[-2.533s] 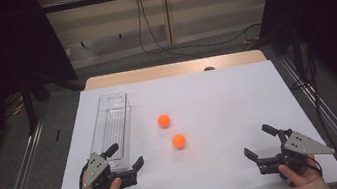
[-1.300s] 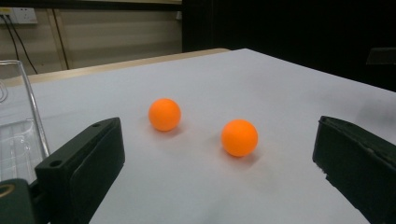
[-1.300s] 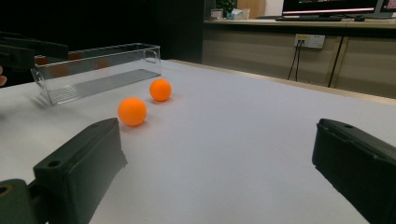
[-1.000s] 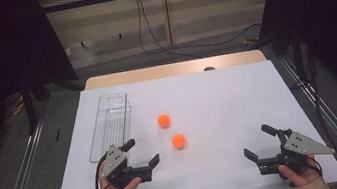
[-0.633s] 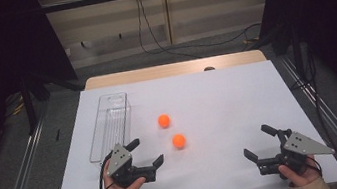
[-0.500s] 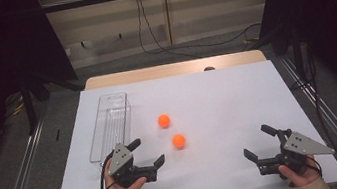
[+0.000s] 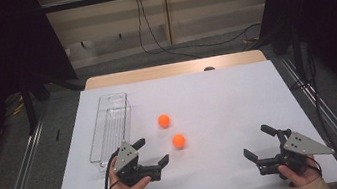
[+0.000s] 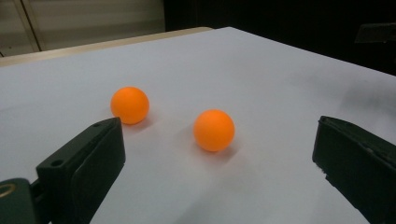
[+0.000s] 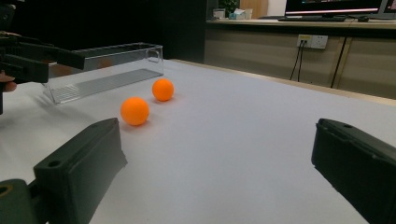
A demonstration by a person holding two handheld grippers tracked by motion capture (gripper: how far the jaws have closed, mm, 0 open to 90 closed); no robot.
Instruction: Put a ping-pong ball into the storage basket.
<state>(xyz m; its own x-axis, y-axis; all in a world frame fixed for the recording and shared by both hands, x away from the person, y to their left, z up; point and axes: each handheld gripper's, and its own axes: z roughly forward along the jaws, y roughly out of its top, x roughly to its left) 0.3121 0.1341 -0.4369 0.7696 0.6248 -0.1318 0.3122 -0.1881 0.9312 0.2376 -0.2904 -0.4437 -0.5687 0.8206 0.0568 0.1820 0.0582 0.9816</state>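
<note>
High view above table (image 7: 216,92) looking forward and down, both tool views low, close, sharing two orange balls (image 8: 213,130).

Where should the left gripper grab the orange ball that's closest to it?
Across its middle, one jaw on each side. The nearer orange ball is round and sits free on the white table, apart from the other ball. The open left gripper already faces it, so coming straight from the person's side looks best.

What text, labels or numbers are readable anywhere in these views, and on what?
None readable.
Orange balls: plain, no print shows.
Clear tray: no label.
Left gripper and right gripper: no markings to read.
Monitor in the right gripper view: lit, content too small to read.
</note>
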